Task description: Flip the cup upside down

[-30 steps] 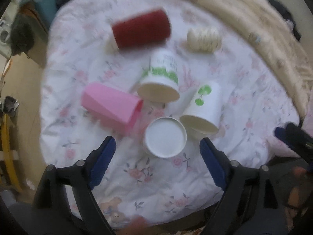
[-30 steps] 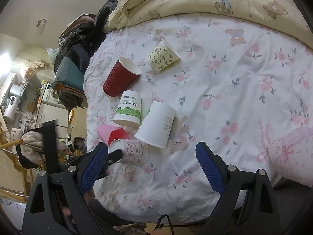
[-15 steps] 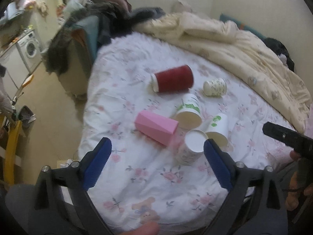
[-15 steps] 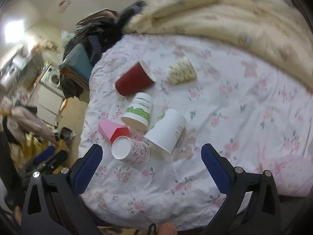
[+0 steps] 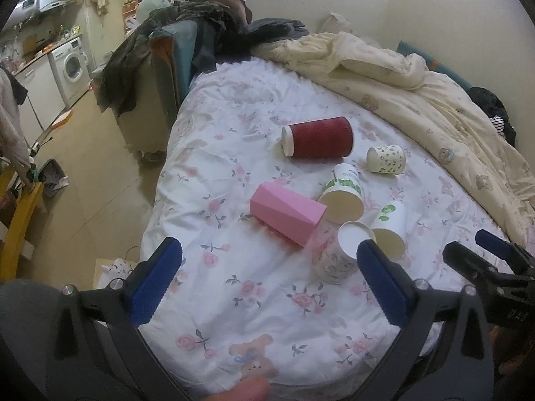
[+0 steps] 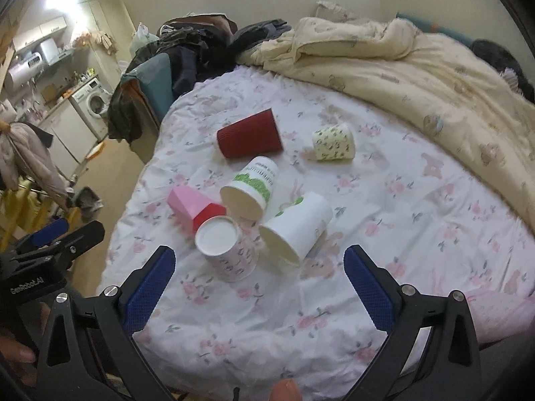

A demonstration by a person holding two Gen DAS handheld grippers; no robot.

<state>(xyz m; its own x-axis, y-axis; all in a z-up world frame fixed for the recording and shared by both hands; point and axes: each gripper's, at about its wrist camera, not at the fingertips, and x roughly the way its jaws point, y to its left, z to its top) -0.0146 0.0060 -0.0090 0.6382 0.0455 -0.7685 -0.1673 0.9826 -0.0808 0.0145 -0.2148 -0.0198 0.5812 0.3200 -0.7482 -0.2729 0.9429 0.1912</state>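
Note:
Several cups sit on the floral bed sheet (image 5: pixel 234 287). A floral paper cup (image 5: pixel 337 254) (image 6: pixel 227 250) stands upside down, base up, nearest me. On their sides lie a pink faceted cup (image 5: pixel 287 212) (image 6: pixel 192 205), a green-print cup (image 5: pixel 344 190) (image 6: pixel 250 187), a white cup (image 5: pixel 389 230) (image 6: pixel 296 227), a red ribbed cup (image 5: pixel 317 142) (image 6: pixel 249 138) and a small patterned cup (image 5: pixel 384 160) (image 6: pixel 334 143). My left gripper (image 5: pixel 267 280) is open and empty, short of the cups. My right gripper (image 6: pixel 257 284) is open and empty, just before the floral cup.
A cream quilt (image 5: pixel 418 83) is bunched along the bed's far and right side. A chair piled with dark clothes (image 5: pixel 187 40) stands at the bed's far left corner. The floor (image 5: pixel 83 167) and a washing machine (image 5: pixel 72 63) lie to the left.
Both grippers have pulled back and tilted up from the cups, so more of the room shows. The floral cup stands base up, free of either gripper.

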